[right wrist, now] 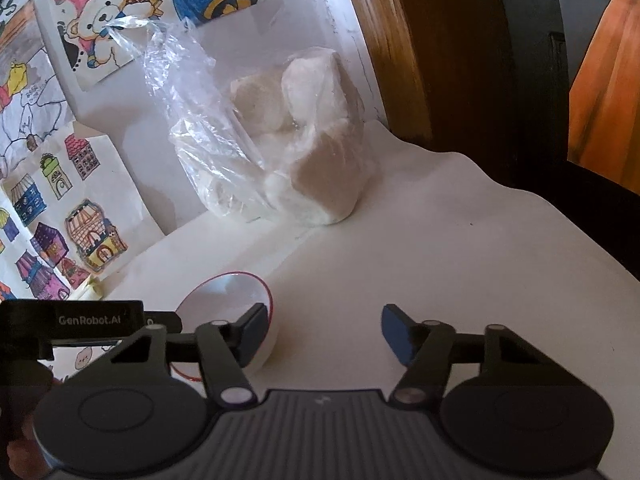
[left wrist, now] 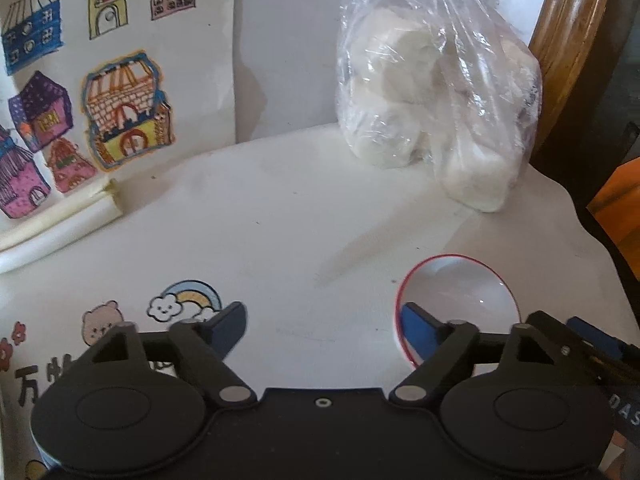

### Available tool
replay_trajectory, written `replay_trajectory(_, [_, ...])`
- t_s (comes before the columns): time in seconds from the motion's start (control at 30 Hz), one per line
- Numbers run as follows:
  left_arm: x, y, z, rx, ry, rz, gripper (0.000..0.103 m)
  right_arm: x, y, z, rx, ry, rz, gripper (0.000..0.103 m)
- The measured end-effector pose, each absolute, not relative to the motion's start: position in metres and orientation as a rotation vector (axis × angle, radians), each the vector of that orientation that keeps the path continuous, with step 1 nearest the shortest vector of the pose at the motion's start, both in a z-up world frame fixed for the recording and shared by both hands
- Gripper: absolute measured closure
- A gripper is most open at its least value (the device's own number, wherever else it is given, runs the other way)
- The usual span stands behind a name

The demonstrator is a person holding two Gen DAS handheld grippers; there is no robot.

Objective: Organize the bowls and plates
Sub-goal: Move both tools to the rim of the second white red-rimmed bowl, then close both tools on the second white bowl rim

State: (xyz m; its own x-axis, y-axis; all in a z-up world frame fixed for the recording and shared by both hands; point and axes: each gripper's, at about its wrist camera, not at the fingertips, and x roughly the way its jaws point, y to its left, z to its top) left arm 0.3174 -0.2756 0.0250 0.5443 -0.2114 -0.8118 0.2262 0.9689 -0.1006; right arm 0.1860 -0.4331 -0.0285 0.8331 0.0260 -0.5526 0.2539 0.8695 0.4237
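A small white bowl with a red rim (left wrist: 460, 296) sits on the white table near its right edge. In the left wrist view my left gripper (left wrist: 324, 330) is open and empty, its right finger just in front of the bowl's left rim. In the right wrist view the same bowl (right wrist: 228, 300) lies behind my left finger. My right gripper (right wrist: 324, 330) is open and empty, with bare table between its fingers. The two grippers flank the bowl. No plate is in view.
A clear plastic bag of white buns (left wrist: 436, 100) stands at the back against the wall, also in the right wrist view (right wrist: 288, 160). Children's drawings (left wrist: 100, 92) lean on the wall at left. A wooden post (left wrist: 576, 40) and the table's right edge (right wrist: 560, 216) bound the right side.
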Motion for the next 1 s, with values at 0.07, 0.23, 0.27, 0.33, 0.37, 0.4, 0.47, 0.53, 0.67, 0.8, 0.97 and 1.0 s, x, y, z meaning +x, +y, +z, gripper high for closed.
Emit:
replay_trajectory(0.07, [0.316, -0.277, 0.024, 0.009, 0.963, -0.283, 0.032, 0.187, -0.434, -0.030, 0.519, 0.584, -0.124, 0.042])
replay_trajectory(0.23, [0.314, -0.281, 0.024, -0.010, 0.965, -0.318, 0.047, 0.186, -0.434, -0.031, 0.548, 0.572, -0.098, 0.046])
replay_trajectory(0.27, [0.313, -0.281, 0.024, -0.014, 0.967, -0.324, 0.049, 0.186, -0.433, -0.031, 0.550, 0.568, -0.091, 0.046])
replay_trajectory(0.33, [0.313, -0.282, 0.024, -0.019, 0.969, -0.332, 0.053, 0.186, -0.430, -0.030, 0.553, 0.564, -0.068, 0.046])
replay_trajectory(0.37, [0.313, -0.283, 0.024, -0.021, 0.971, -0.335, 0.055, 0.188, -0.428, -0.030, 0.551, 0.567, -0.063, 0.046])
replay_trajectory(0.4, [0.313, -0.283, 0.023, -0.021, 0.972, -0.339, 0.055, 0.190, -0.426, -0.030, 0.546, 0.574, -0.060, 0.046])
replay_trajectory(0.47, [0.312, -0.284, 0.023, -0.016, 0.971, -0.343, 0.057, 0.193, -0.424, -0.032, 0.547, 0.590, -0.052, 0.053])
replay_trajectory(0.53, [0.311, -0.286, 0.024, 0.001, 0.965, -0.351, 0.058, 0.197, -0.422, -0.036, 0.564, 0.606, -0.035, 0.063])
replay_trajectory(0.67, [0.309, -0.287, 0.025, 0.015, 0.965, -0.382, 0.069, 0.197, -0.423, -0.038, 0.594, 0.591, 0.003, 0.081])
replay_trajectory(0.8, [0.309, -0.290, 0.026, -0.003, 0.970, -0.410, 0.085, 0.198, -0.418, -0.036, 0.593, 0.591, 0.014, 0.086])
replay_trajectory(0.97, [0.306, -0.296, 0.026, 0.020, 0.958, -0.433, 0.095, 0.197, -0.418, -0.037, 0.605, 0.582, 0.010, 0.086])
replay_trajectory(1.0, [0.306, -0.296, 0.026, 0.023, 0.957, -0.434, 0.095, 0.198, -0.418, -0.037, 0.604, 0.582, 0.009, 0.086])
